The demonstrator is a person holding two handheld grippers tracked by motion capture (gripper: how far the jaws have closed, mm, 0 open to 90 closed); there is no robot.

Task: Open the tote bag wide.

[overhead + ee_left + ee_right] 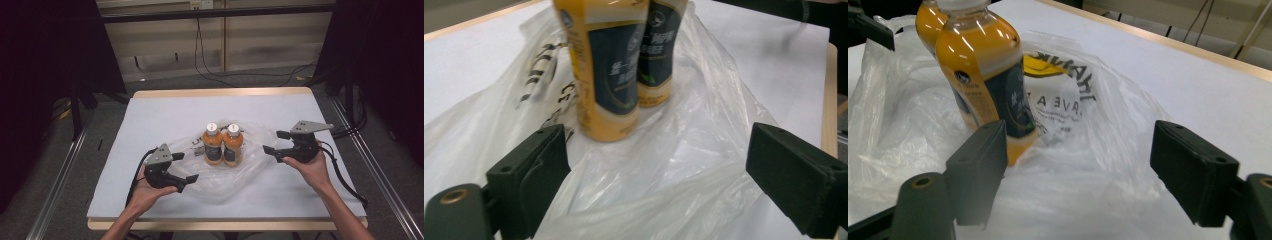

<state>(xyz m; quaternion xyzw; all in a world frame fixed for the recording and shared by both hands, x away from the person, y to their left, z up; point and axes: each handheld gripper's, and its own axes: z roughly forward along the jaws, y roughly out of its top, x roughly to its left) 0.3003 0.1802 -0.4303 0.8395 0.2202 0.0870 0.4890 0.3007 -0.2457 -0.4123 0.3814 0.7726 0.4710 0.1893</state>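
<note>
Two orange drink bottles (213, 145) (233, 145) with white caps stand upright, side by side, on a crumpled clear plastic bag (250, 170) in the middle of the table. My left gripper (186, 167) is at the bag's left front, open, jaws pointing at the bottles. In the left gripper view its open jaws (659, 150) frame loose bag film (704, 100), with the bottles (606, 70) just beyond. My right gripper (274, 142) is at the bag's right, open and holding nothing. In the right gripper view (1080, 145) the nearer bottle (983, 65) stands by the left jaw.
A white cover (165, 115) lies over the wooden table, whose edge (225, 92) shows at the far side. Black printed letters (1068, 90) mark the bag. Cables (210, 70) run over the floor behind the table. Metal rails (60, 175) flank both sides.
</note>
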